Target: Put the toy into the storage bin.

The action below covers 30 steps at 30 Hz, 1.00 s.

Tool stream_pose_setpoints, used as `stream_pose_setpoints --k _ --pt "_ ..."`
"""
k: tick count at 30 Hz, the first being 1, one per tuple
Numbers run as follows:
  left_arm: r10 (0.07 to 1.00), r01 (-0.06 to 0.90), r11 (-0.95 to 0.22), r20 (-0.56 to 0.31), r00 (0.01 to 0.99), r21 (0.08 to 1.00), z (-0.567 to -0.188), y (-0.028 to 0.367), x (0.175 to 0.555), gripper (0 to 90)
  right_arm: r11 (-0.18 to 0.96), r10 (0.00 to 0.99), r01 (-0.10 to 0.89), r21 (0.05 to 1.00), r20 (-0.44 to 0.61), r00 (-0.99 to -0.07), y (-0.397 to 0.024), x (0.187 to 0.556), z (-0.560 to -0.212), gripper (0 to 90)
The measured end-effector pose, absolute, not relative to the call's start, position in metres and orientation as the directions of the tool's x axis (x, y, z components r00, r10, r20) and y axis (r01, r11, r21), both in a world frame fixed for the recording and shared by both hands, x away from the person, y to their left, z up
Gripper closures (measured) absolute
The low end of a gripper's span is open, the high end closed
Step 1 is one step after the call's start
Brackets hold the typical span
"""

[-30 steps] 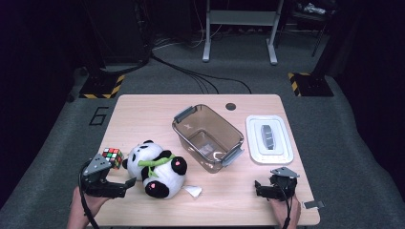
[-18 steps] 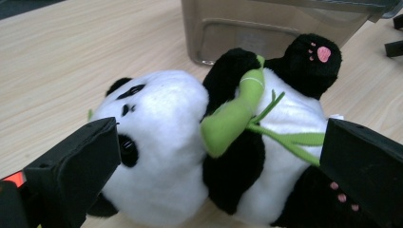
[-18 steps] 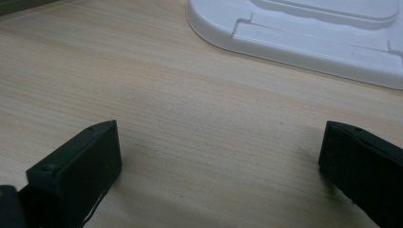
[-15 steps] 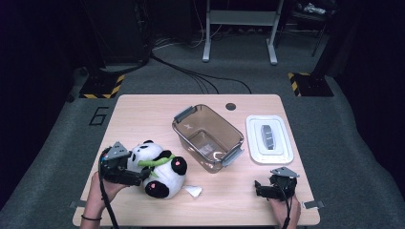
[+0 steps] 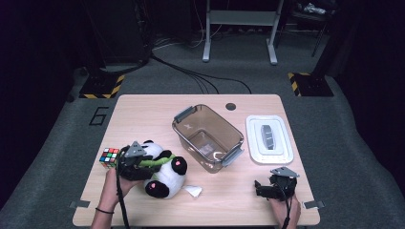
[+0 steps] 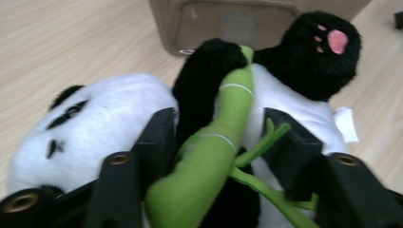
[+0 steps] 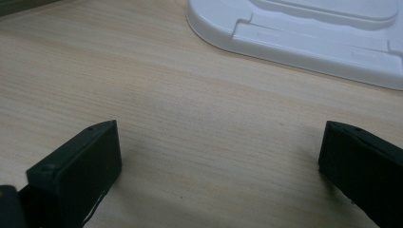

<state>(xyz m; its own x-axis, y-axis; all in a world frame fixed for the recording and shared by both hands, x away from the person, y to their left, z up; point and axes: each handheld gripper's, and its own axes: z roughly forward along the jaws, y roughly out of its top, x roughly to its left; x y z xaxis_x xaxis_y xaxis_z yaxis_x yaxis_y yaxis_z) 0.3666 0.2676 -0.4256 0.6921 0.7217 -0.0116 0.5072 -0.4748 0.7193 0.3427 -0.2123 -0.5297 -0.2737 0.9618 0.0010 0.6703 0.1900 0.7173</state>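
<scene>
Soft black-and-white plush panda point(image 5: 162, 169) with green bamboo stalk, near left of wooden table point(image 5: 143, 109).
Light, squashy, non-fragile; left gripper point(image 5: 143, 166), jaws just closed, pinches its midriff, a sound hold. Right gripper point(image 5: 260, 187) open, empty.

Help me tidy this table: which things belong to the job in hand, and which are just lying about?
In use: panda plush, gripped around its green bamboo by the left gripper, whose jaws have just been closing.

Probably lying about: Rubik's cube, clear bin, white lid; right gripper open, idle.
</scene>
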Motion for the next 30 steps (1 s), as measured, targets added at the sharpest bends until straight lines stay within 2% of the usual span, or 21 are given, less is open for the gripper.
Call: stream_pose_setpoints --k 4,6,14,24,30 --pt "0.709 0.504 -0.476 -0.025 0.705 0.721 -0.433 0.266 0.365 66.4 0.190 0.962 0.670 0.718 0.000 -0.273 -0.212 0.343 -0.530 0.0" --pt "0.709 0.509 -0.464 -0.040 0.704 0.725 -0.435 0.268 0.364 70.7 0.190 0.962 0.670 0.718 0.000 -0.273 -0.212 0.343 -0.530 0.0" --pt "0.696 0.448 -0.470 0.007 0.718 0.760 -0.430 0.270 0.357 74.0 0.191 0.962 0.670 0.718 0.000 -0.273 -0.212 0.343 -0.530 0.0" --pt "0.670 0.415 -0.440 -0.016 0.742 0.796 -0.413 0.282 0.352 74.5 0.192 0.962 0.669 0.718 -0.001 -0.275 -0.212 0.343 -0.530 0.0" --pt "0.653 0.377 -0.449 0.009 0.757 0.810 -0.395 0.287 0.346 74.5 0.192 0.962 0.669 0.718 -0.002 -0.274 -0.212 0.343 -0.530 0.0"
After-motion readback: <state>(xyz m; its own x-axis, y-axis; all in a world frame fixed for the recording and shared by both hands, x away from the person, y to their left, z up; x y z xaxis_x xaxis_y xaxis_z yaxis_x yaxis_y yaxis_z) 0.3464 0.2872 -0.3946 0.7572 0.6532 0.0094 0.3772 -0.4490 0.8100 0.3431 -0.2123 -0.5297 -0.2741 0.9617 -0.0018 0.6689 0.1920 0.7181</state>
